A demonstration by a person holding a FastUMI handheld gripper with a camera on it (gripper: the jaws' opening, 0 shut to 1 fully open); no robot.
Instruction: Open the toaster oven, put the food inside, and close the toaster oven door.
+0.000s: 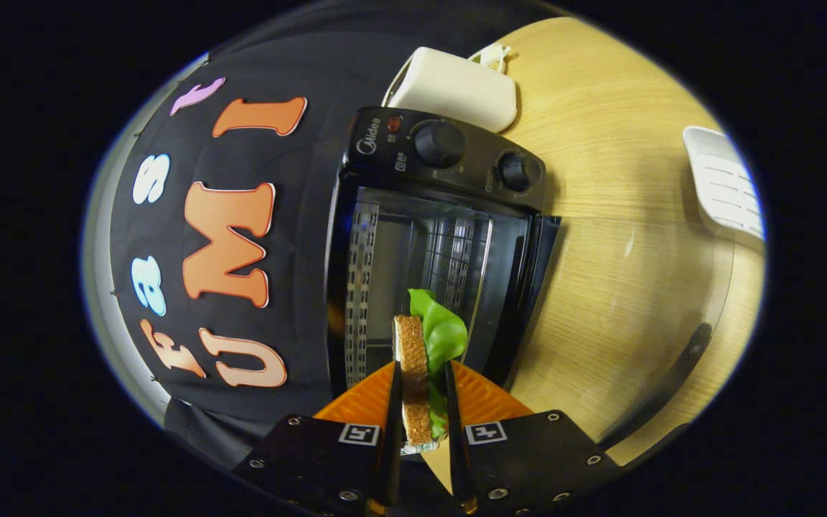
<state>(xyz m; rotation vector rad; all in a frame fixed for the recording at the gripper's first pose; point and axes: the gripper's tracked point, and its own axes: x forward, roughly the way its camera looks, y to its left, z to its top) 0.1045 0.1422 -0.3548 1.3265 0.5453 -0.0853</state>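
Gripper [422, 391] jaws narrow, clamped on the sandwich [421, 359] — bread slice with green lettuce sticking out past the fingertips. Just beyond it, the toaster oven [442, 215] sits on the wooden table [629, 273] with its door [535, 287] open, cavity and wire rack visible. Farther back — a cream box [456, 86] behind the oven, a white ribbed item [726, 187] well apart across the table.

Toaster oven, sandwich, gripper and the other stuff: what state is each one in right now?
toaster oven: door open, cavity empty, rack in place.
sandwich: held on edge between the fingers, just in front of the oven's opening.
gripper: shut on the sandwich.
white box: behind the oven, closed.
white grid object: lying on the wooden table.
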